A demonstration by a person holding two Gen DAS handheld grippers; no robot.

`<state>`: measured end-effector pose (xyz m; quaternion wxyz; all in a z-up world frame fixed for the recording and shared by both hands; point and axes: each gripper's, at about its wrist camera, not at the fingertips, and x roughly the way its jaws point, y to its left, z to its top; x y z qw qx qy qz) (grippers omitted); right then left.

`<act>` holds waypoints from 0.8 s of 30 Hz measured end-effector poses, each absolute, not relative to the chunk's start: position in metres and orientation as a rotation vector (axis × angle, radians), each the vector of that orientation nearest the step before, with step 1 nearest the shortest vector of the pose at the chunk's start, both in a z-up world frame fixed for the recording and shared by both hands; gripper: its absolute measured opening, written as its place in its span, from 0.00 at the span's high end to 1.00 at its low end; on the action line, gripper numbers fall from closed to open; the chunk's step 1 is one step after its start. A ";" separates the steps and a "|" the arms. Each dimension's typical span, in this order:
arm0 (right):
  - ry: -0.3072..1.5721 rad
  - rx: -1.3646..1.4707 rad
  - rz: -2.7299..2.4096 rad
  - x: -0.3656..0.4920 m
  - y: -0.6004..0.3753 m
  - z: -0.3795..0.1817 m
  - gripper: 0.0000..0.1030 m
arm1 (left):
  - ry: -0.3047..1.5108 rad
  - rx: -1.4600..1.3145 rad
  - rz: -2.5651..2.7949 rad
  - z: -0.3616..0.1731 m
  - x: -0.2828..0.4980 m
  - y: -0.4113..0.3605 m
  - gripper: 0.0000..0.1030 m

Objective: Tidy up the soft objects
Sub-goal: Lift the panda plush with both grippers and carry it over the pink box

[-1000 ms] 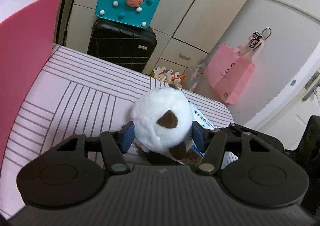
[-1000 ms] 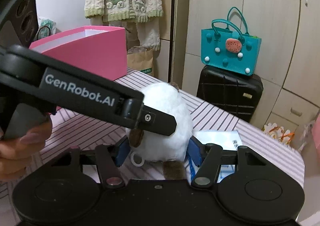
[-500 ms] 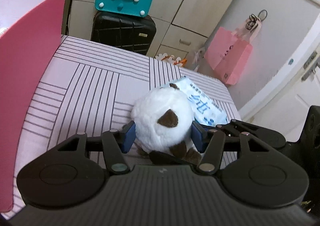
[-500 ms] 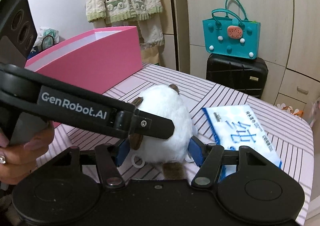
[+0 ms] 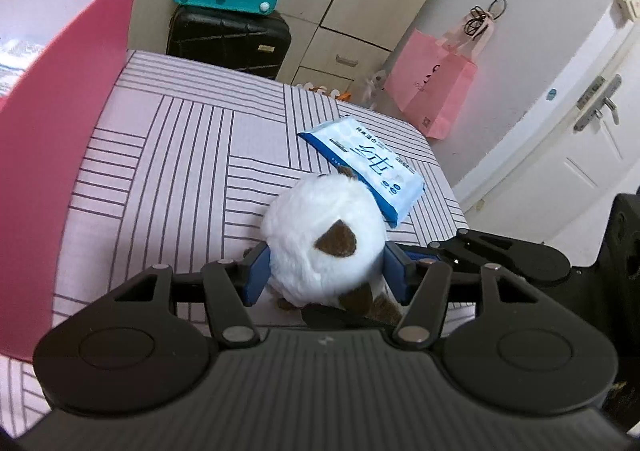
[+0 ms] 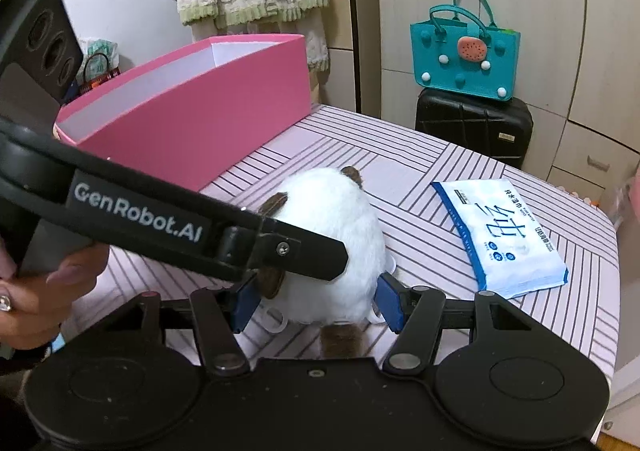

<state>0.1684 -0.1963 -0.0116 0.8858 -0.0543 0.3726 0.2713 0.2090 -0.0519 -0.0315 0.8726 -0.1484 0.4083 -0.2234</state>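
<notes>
We see the plush toy (image 5: pixel 326 235) as a round white ball with brown patches, its long axis running from the grippers toward twelve o'clock. It sits above the striped table (image 5: pixel 180 155), with the left gripper (image 5: pixel 326 275) and right gripper (image 6: pixel 316 299) each half-spread and pressing its sides. Only the right view shows the hand (image 6: pixel 44 291). The pink box (image 6: pixel 192 123) is at ten o'clock, the wipes pack (image 6: pixel 500 235) at two.
</notes>
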 end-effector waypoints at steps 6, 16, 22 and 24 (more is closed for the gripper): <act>0.754 -0.062 0.607 0.157 -0.193 0.001 0.34 | 0.833 -0.264 -0.467 -0.011 0.192 -0.044 0.44; 0.732 -0.116 0.623 0.131 -0.171 0.039 0.34 | 0.813 -0.223 -0.541 0.024 0.166 -0.020 0.44; 0.691 -0.147 0.642 0.116 -0.155 0.058 0.34 | 0.758 -0.222 -0.564 0.041 0.144 0.000 0.44; 0.668 -0.160 0.652 0.112 -0.149 0.066 0.34 | 0.740 -0.230 -0.577 0.049 0.139 0.011 0.44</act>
